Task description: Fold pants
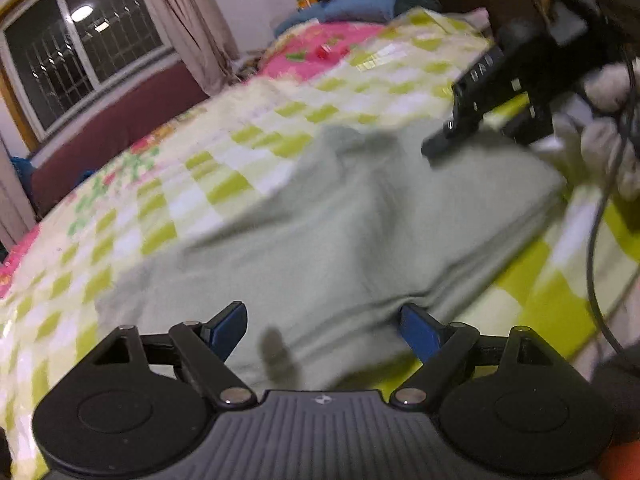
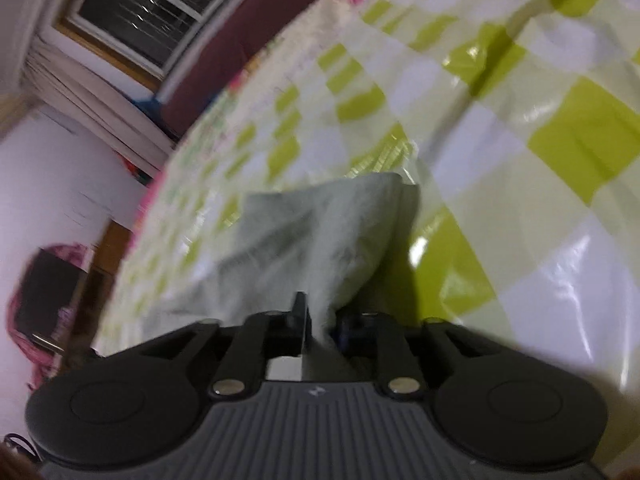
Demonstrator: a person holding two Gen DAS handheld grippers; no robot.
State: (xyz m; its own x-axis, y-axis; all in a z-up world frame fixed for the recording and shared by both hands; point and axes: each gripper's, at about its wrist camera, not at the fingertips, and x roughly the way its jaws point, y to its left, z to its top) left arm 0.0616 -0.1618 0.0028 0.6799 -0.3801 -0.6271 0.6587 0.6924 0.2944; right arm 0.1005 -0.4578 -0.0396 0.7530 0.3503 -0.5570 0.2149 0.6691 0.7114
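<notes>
Pale green pants (image 1: 340, 220) lie spread on a bed with a green-and-white checked cover (image 1: 248, 136). My left gripper (image 1: 324, 330) is open, its blue-padded fingers (image 1: 226, 330) spread just above the near edge of the pants, holding nothing. My right gripper (image 2: 318, 320) is shut on a bunched part of the pants (image 2: 320, 232) and holds it raised off the cover. The right gripper also shows in the left wrist view (image 1: 480, 116), at the far right end of the pants. Both views are blurred.
A window (image 1: 80, 52) with curtains and a dark red wall band (image 1: 120, 128) lie beyond the bed's far side. Blue pillows (image 1: 368, 4) sit at the head of the bed. A black cable (image 1: 596, 240) hangs at the right.
</notes>
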